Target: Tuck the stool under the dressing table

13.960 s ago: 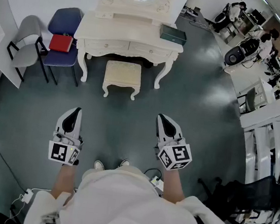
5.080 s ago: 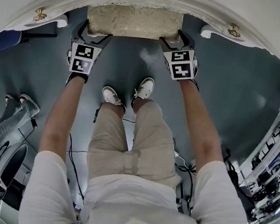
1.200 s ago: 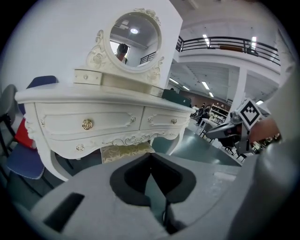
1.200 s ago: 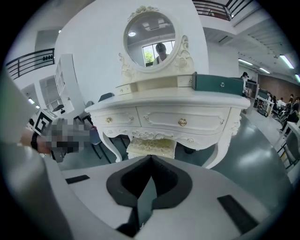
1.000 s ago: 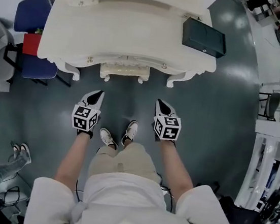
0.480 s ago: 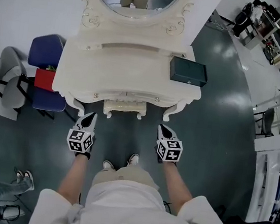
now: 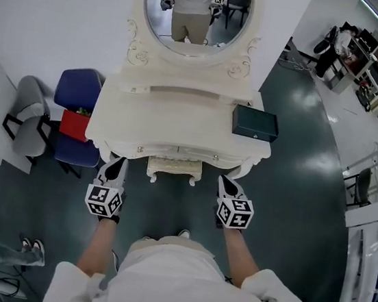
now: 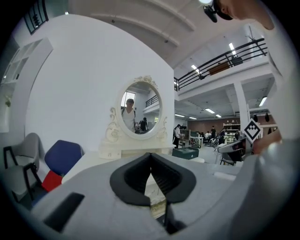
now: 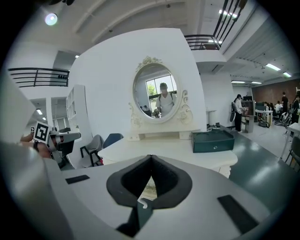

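Stool (image 7: 174, 170) under dressing table (image 7: 179, 121); long axis along its front.

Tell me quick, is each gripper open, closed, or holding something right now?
Left gripper: closed, holding nothing.
Right gripper: closed, holding nothing.

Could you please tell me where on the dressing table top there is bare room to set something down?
The dressing table top is bare from its left edge across the middle, in front of the mirror. Its right end is taken by the dark green box. Underneath, the stool occupies the middle between the legs.
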